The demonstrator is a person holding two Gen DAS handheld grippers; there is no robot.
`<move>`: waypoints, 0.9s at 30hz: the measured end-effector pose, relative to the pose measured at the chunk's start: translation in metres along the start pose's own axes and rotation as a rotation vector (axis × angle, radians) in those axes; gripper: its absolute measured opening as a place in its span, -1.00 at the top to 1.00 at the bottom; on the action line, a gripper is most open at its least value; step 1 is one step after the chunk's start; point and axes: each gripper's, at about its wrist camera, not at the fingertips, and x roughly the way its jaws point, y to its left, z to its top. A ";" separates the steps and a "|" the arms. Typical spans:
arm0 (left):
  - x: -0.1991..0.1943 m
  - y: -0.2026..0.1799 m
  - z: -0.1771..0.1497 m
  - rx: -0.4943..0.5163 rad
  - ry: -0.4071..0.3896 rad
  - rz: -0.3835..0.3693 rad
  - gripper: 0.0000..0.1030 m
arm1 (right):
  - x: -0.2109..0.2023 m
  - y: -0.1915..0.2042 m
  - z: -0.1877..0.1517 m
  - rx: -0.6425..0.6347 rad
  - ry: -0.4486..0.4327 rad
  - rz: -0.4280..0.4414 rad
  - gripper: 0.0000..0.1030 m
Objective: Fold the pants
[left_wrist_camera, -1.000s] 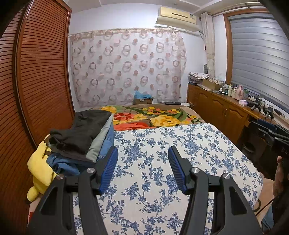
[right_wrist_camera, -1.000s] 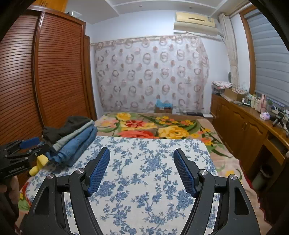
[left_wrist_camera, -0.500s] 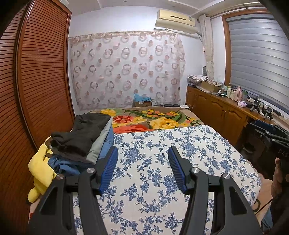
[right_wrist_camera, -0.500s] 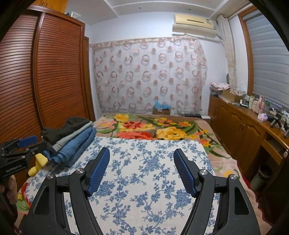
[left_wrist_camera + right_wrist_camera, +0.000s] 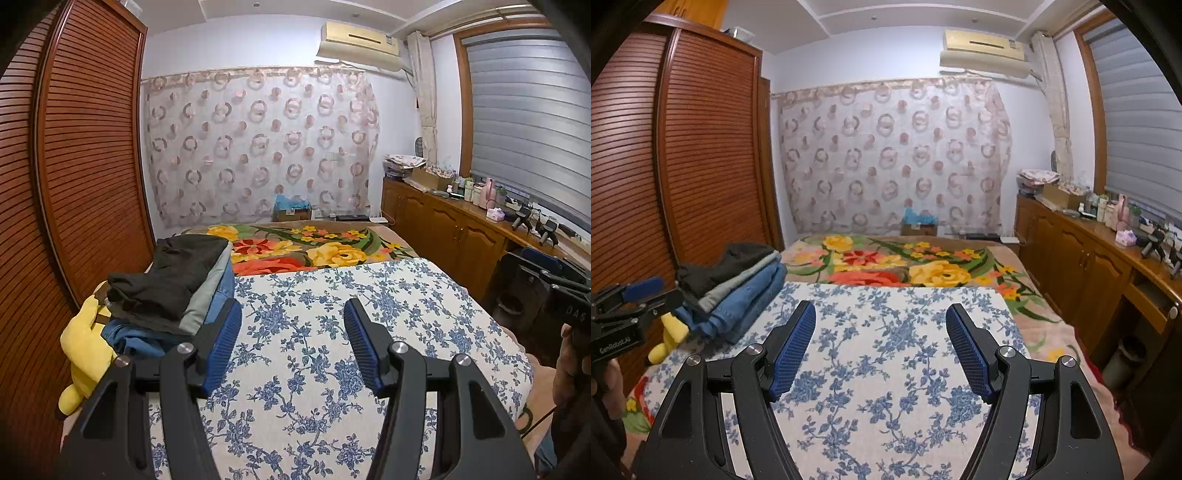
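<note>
The bed (image 5: 369,295) filled the lower half of both views, its blue-flowered cloth (image 5: 886,332) bare between the claws. A stack of pants (image 5: 173,284) sat at about 10 o'clock in the left view, dark pair on top, grey and denim beneath, lying over a yellow toy (image 5: 85,343). The stack looked folded already; whether more pairs awaited folding, the views did not show. The left claw (image 5: 291,339) hung wide and held nothing. The right claw (image 5: 881,343) hung likewise, wide and holding nothing, above the cloth and well apart from the stack.
</note>
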 end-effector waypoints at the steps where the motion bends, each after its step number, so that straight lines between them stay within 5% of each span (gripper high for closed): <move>1: -0.001 0.001 0.000 -0.001 0.000 0.000 -0.11 | -0.001 0.000 0.001 0.001 0.000 -0.001 -0.45; 27: -0.001 0.000 0.000 0.001 -0.001 0.000 -0.11 | -0.001 -0.001 0.000 0.003 -0.002 -0.002 -0.46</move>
